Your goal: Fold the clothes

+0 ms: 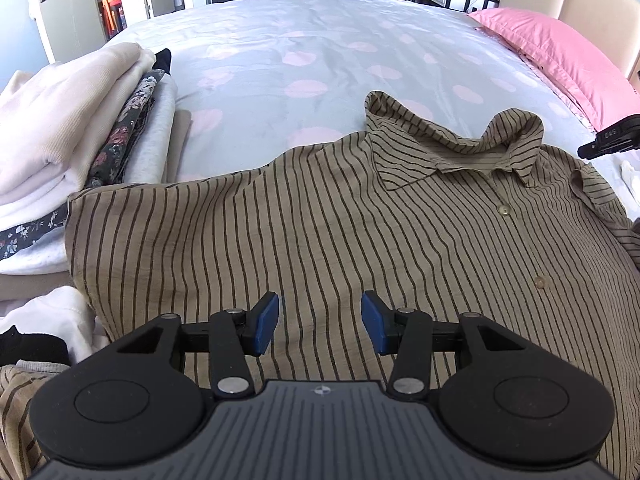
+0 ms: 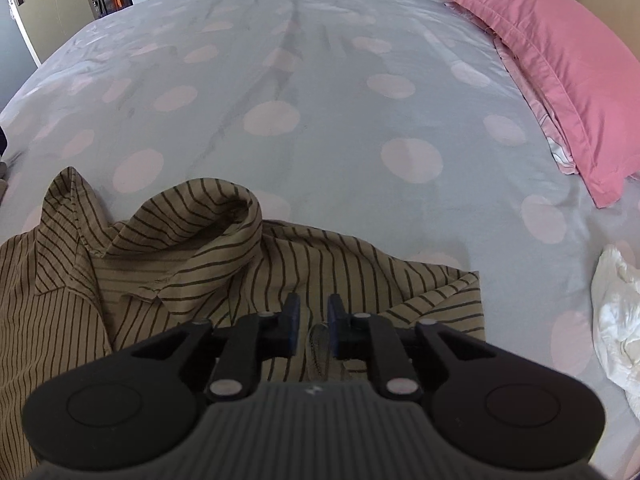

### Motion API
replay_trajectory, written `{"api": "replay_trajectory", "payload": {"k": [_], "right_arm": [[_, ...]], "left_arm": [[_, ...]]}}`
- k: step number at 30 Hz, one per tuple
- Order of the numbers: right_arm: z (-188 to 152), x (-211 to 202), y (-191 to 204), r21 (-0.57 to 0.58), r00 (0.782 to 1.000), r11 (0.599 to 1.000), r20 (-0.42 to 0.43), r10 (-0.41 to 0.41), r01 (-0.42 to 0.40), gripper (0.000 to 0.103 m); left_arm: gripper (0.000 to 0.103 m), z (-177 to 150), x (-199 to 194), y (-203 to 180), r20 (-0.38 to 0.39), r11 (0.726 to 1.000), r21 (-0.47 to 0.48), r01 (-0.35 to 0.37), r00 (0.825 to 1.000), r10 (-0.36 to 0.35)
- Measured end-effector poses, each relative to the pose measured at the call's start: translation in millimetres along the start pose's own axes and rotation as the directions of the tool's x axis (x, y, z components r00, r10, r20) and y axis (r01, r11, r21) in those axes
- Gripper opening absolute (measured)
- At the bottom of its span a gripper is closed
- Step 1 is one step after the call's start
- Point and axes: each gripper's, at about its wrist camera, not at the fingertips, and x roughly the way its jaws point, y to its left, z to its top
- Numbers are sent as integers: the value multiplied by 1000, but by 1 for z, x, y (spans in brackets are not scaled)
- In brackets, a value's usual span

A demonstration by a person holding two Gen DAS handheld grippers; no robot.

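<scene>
A tan shirt with dark stripes (image 1: 320,220) lies front up on the bed, its buttons showing and its collar (image 1: 460,140) rumpled at the far side. My left gripper (image 1: 320,322) hovers over the shirt's lower body, open, with nothing between its blue pads. In the right wrist view the shirt (image 2: 200,260) is bunched near its collar and right shoulder. My right gripper (image 2: 314,316) sits low over that shoulder, its jaws a narrow gap apart. A raised fold of the striped cloth stands loosely in the gap. A black part of the right tool (image 1: 612,138) shows at the left view's right edge.
A stack of folded clothes (image 1: 80,140) stands at the left of the shirt, with a white cloth (image 1: 60,312) and a black item (image 1: 28,344) in front of it. A pink pillow (image 2: 560,60) lies far right. A crumpled white garment (image 2: 616,320) lies at the right. The dotted grey bedcover (image 2: 320,100) stretches beyond.
</scene>
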Motion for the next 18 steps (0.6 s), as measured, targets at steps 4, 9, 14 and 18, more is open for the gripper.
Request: {"api": "replay_trajectory", "payload": {"k": [4,9,14,18], "right_arm": [[0,-26,-17,-15,999,1000,43,-13,14,25],[-22,-42,-54,1,998,998,19,-60,60,25],[-59,-46,-84,25,995,995,-34,-94,95,25],[-85,-51,-101,84,990,989,-86,-112,119,25]], "left_arm": [[43,2,1,-8,1,1000,12,18,1000,-18],[43,9,5,-34,-14,997,49,61,998,-60],[43,28,12,-85,-36,982,124,139,990,-136],[43,53,24,-144,-50,965,186,186,982,-180]]}}
